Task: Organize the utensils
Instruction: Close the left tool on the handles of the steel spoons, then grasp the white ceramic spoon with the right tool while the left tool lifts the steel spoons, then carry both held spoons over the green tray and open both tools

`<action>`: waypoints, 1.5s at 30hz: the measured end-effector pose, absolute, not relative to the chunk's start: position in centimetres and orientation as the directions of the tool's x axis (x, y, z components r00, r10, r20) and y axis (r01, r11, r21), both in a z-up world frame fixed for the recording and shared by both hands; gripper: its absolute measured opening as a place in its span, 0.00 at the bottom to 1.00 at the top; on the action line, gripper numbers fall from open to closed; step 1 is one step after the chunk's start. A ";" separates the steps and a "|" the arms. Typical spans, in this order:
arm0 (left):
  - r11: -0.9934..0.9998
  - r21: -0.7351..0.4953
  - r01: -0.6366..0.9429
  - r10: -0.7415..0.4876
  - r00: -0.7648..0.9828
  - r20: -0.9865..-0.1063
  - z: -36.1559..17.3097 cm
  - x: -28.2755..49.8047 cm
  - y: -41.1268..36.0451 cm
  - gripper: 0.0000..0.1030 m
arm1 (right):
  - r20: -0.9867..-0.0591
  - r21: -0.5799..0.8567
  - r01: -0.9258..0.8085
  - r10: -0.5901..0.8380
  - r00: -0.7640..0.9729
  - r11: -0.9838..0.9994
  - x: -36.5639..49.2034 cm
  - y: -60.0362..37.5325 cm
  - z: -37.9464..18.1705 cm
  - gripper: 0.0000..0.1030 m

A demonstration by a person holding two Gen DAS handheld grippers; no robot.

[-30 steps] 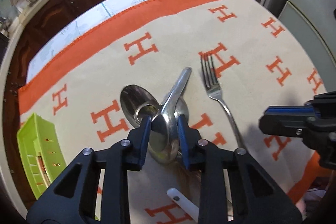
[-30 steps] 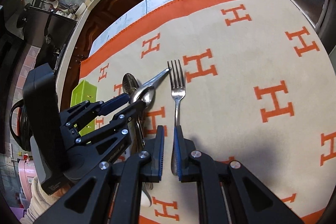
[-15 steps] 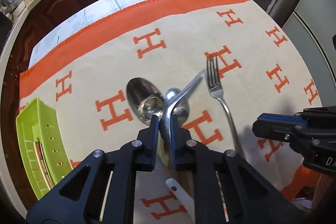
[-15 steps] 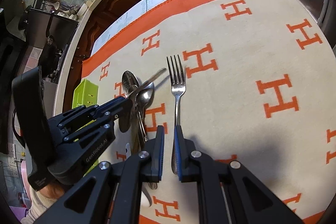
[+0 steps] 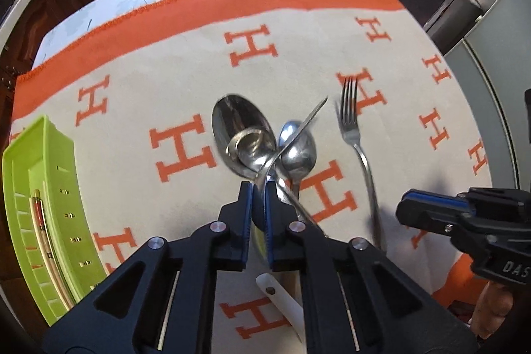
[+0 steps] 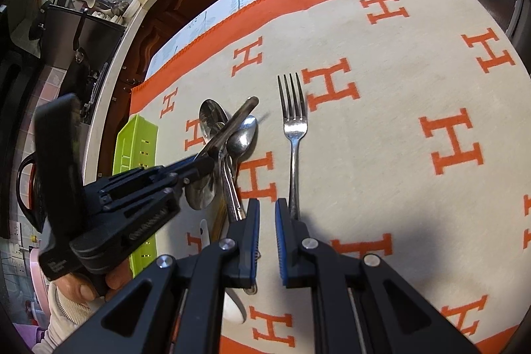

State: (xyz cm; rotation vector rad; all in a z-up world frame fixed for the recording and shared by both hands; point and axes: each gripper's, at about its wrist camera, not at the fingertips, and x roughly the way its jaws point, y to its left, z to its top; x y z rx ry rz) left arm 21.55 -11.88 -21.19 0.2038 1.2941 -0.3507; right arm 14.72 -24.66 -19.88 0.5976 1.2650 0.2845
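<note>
Between the fingers of the left gripper [image 5: 260, 193], in the left wrist view, a lifted spoon [image 5: 292, 135] is pinched edge-on near its bowl, its handle slanting up and away to the right past the fingertips. Just beyond the tips, on the cloth, lie a large spoon [image 5: 240, 130] and, touching it on the right, a smaller spoon [image 5: 298, 151]. A fork [image 5: 356, 141] lies further right, apart from both. Well off to the left of the fingers stands the green tray [image 5: 49, 161], with what look like chopsticks already in it. A white handle [image 5: 282, 297] shows under the gripper. Judged from this, the step in hand is carrying one spoon off the heap; the next move calls for a swing left to the tray, with the spoon turned to lie along a slot before release.

From the right wrist view, the right gripper [image 6: 266, 214] has its fingers slightly spread with nothing between them, poised over the near end of the fork's handle; the right finger hides the handle's end. Left of the fingers, the left gripper holds its spoon clear above the other two spoons. To take the fork, this gripper must shift a little right so the handle sits between the pads.

Underneath is a cream tablecloth [image 6: 381, 155] with orange H marks and an orange border. Beyond it are dark wood cabinets, a counter and kitchen pots.
</note>
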 end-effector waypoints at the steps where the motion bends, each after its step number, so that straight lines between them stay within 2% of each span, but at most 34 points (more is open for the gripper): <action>1: 0.931 -0.031 0.364 -0.117 0.217 -0.969 -21.8 21.5 -11.9 0.04 | -0.807 0.564 0.120 0.514 0.291 0.817 14.7 -24.5 -19.9 0.09; 3: 0.934 -0.009 0.357 -0.095 0.223 -0.970 -22.3 21.2 -11.8 0.06 | -0.809 0.560 0.116 0.512 0.289 0.820 14.6 -24.2 -19.8 0.09; 11: 0.959 -0.073 0.273 -0.148 0.266 -0.953 -20.7 20.2 -9.7 0.04 | -0.815 0.549 0.063 0.518 0.258 0.833 14.2 -22.1 -19.6 0.09; 17: 0.964 -0.124 0.234 -0.191 0.291 -0.937 -19.0 18.7 -7.3 0.04 | -0.789 0.599 -0.008 0.591 0.166 0.801 13.8 -19.1 -20.1 0.09; 18: 0.965 -0.133 0.227 -0.199 0.299 -0.933 -18.6 18.3 -6.8 0.04 | -0.789 0.602 -0.023 0.598 0.142 0.798 13.7 -18.4 -20.3 0.11; 19: 0.965 -0.143 0.222 -0.207 0.305 -0.930 -18.2 17.9 -6.4 0.04 | -0.789 0.603 -0.035 0.602 0.122 0.797 13.6 -17.8 -20.5 0.18; 21: 0.963 -0.164 0.211 -0.226 0.314 -0.922 -17.5 17.2 -5.5 0.04 | -0.788 0.606 -0.051 0.607 0.098 0.794 13.5 -17.0 -20.9 0.25; 31: 0.960 -0.226 0.165 -0.274 0.387 -0.881 -13.2 13.5 0.2 0.04 | -0.818 0.566 -0.122 0.574 0.038 0.815 13.8 -14.5 -22.4 0.25; 32: 0.960 -0.234 0.155 -0.277 0.392 -0.877 -12.9 13.2 0.9 0.04 | -0.821 0.561 -0.135 0.570 0.033 0.817 13.8 -14.2 -22.3 0.25; 34: 0.962 -0.238 0.136 -0.274 0.402 -0.874 -12.6 12.8 2.1 0.04 | -0.830 0.546 -0.164 0.557 0.025 0.821 13.4 -13.7 -22.1 0.13; 45: 0.978 -0.202 0.052 -0.203 0.465 -0.862 -11.7 10.6 6.9 0.04 | -0.823 0.562 -0.077 0.566 0.048 0.824 12.0 -13.8 -20.4 0.06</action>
